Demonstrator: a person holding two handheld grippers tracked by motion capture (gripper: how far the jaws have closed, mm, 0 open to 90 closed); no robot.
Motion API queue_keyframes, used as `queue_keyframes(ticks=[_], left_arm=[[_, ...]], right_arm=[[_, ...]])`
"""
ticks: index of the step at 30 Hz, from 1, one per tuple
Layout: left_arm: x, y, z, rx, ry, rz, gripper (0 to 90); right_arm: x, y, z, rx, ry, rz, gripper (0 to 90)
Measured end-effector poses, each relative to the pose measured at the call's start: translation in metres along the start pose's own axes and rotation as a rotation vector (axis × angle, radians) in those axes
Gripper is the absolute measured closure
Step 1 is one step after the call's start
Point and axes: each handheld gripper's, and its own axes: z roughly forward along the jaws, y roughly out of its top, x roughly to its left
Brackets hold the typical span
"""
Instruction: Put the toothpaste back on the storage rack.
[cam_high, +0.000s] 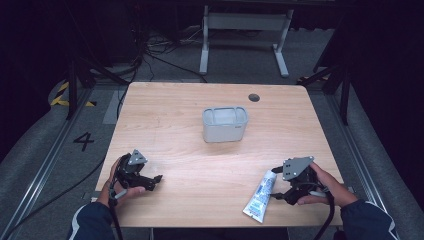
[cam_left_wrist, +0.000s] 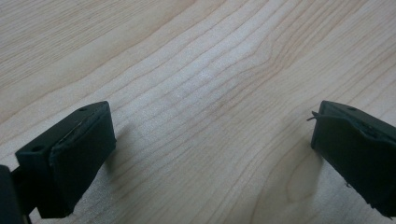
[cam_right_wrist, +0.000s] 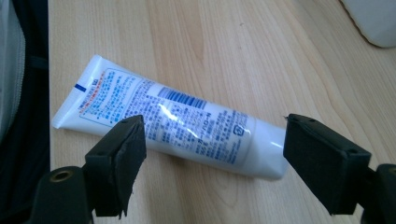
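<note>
Tube (cam_high: 261, 195) lies flat at table's (cam_high: 200, 150) near-right edge | right gripper (cam_right_wrist: 212, 154) jaws wide, straddling it ungripped, seemingly lined up to grasp | left gripper (cam_left_wrist: 210, 149) wide, empty, parked | bin (cam_high: 225, 124) mid-table, likely destination

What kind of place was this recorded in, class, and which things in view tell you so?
Probably a lab or recording studio rather than a home. A lone wooden table stands on grey carpet between floor rails, with dark curtains around, loose cables behind, and a number 4 marked on the floor.
</note>
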Motion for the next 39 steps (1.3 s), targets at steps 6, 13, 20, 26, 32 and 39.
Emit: queue_keyframes(ticks=[6,13,20,26,32,39], left_arm=[[0.000,0.000,0.000,0.000,0.001,-0.002,0.2],[0.000,0.000,0.000,-0.003,0.004,0.006,0.2],[0.000,0.000,0.000,-0.002,0.001,0.002,0.2],[0.000,0.000,0.000,0.000,0.000,0.001,0.2],[0.000,0.000,0.000,0.000,-0.001,0.000,0.2],[0.000,0.000,0.000,-0.001,-0.002,0.001,0.2]], right_arm=[[0.002,0.012,0.015,0.028,0.061,-0.059,22.6],[0.002,0.015,0.026,0.071,0.088,-0.088,19.4],[0.003,0.017,0.022,0.142,0.092,-0.139,19.5],[0.006,0.022,0.030,0.215,0.106,-0.185,18.9],[0.013,0.029,0.046,0.297,0.137,-0.229,22.2],[0.013,0.034,0.054,0.287,0.176,-0.244,26.5]])
